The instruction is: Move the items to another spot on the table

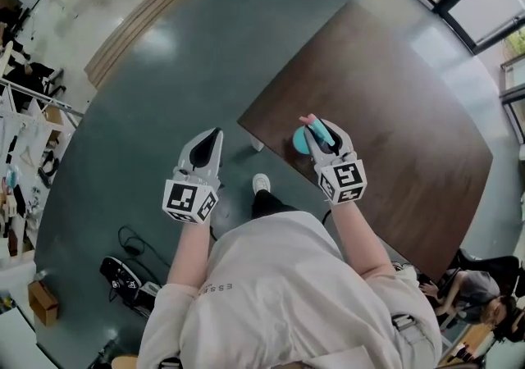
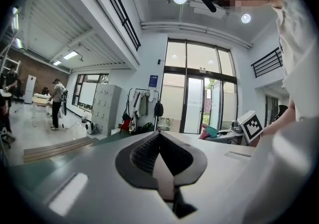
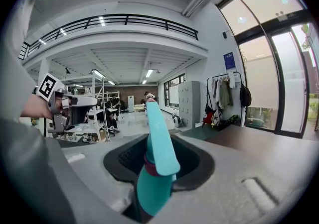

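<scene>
Item: teal tool w/ pink band (image 3: 158, 143), clamped in your right gripper (image 1: 321, 128), held above the near edge of the brown table (image 1: 394, 113). Step looks like transport; next move = pick a bare spot, lower, let go. Left gripper (image 1: 213, 136): jaws together, nothing in them, off the table over the floor (image 1: 164, 80). Writing: only "ESS…" on your sweatshirt (image 1: 262, 277), rest illegible.

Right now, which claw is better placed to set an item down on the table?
Right. The right claw is shut on a teal tool and hangs over the brown table near its edge. The left claw is shut, holds nothing and hangs over the floor, off the table.
</scene>
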Demonstrator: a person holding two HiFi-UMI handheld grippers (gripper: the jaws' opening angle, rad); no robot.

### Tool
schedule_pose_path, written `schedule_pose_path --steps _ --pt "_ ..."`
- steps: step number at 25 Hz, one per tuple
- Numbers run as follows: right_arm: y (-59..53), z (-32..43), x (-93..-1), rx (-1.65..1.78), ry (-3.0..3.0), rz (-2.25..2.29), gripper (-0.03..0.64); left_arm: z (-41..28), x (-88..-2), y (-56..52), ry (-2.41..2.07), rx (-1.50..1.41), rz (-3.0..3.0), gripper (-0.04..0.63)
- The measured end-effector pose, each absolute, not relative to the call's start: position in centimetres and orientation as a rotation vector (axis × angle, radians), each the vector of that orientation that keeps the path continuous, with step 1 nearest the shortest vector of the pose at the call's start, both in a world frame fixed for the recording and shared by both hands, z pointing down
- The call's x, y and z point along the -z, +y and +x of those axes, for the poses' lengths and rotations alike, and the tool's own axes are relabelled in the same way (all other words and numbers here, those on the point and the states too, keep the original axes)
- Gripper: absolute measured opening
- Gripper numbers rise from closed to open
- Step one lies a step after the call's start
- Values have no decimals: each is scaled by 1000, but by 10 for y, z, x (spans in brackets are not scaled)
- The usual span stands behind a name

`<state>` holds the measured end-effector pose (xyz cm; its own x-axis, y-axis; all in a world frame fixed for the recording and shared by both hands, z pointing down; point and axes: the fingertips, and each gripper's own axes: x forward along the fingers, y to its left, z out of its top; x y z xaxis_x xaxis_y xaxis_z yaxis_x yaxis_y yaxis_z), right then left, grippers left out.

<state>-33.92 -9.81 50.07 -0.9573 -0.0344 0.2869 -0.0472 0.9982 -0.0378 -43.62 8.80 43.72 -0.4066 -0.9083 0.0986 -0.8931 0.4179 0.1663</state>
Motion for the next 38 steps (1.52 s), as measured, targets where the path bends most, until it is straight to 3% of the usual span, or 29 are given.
schedule_pose_path --steps 16,29,38 --pt "-165 -438 -512 -49 -2798 418 121 -563 -473 -8 -2183 57 1864 15" --pt "-197 -478 -537 -92 -2713 694 123 -605 -498 -79 -1843 25 2116 15" --pt "-203 -463 -561 -100 -2661 819 123 -611 -509 -94 -1781 24 2161 15"
